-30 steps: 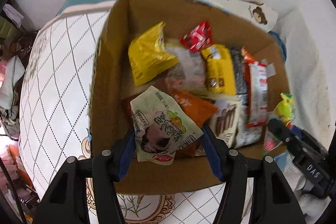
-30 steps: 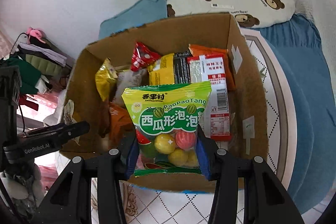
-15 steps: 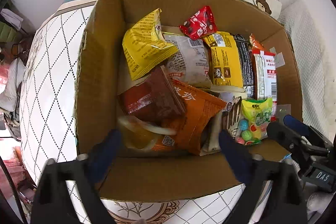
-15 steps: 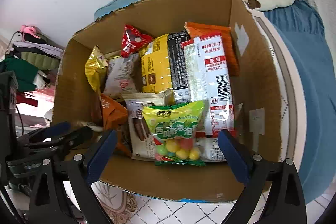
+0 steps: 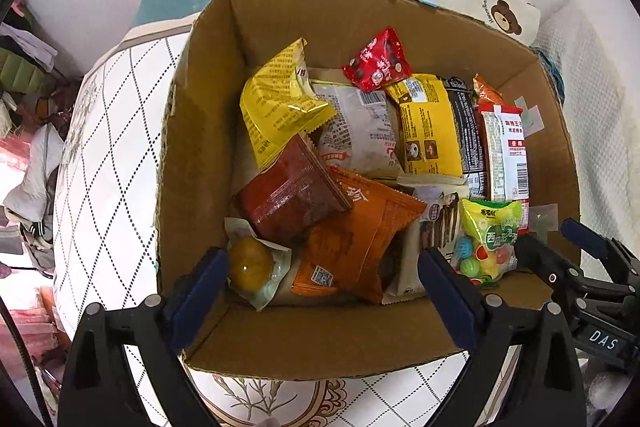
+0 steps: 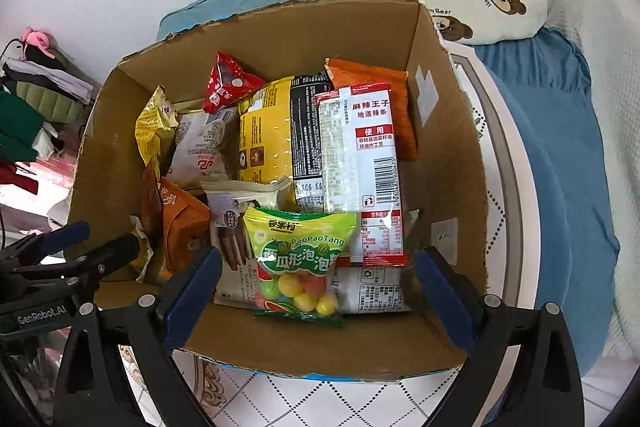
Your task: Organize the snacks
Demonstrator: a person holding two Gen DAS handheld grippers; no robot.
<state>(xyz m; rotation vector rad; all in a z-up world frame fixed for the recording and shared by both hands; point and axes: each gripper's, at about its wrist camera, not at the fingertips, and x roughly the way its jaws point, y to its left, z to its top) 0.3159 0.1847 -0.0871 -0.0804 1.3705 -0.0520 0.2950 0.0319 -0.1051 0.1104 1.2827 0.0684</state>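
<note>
Snacks fill the cardboard box (image 5: 200, 155). Green candy bag (image 6: 298, 261) lies flat at near wall, between right gripper (image 6: 318, 301) fingers (image 6: 192, 283) but untouched; fingers spread wide, nothing held. Left gripper (image 5: 324, 299) likewise wide apart and empty, over near-left corner; clear pouch with yellow pastry (image 5: 254, 267) lies just beside its left finger (image 5: 196, 291). Brown packet (image 5: 292, 195) overlaps orange packet (image 5: 356, 239). Yellow bag (image 5: 280, 107) and red packet (image 5: 378, 61) sit further back. Box rests on a quilted bed (image 5: 104, 187).
</note>
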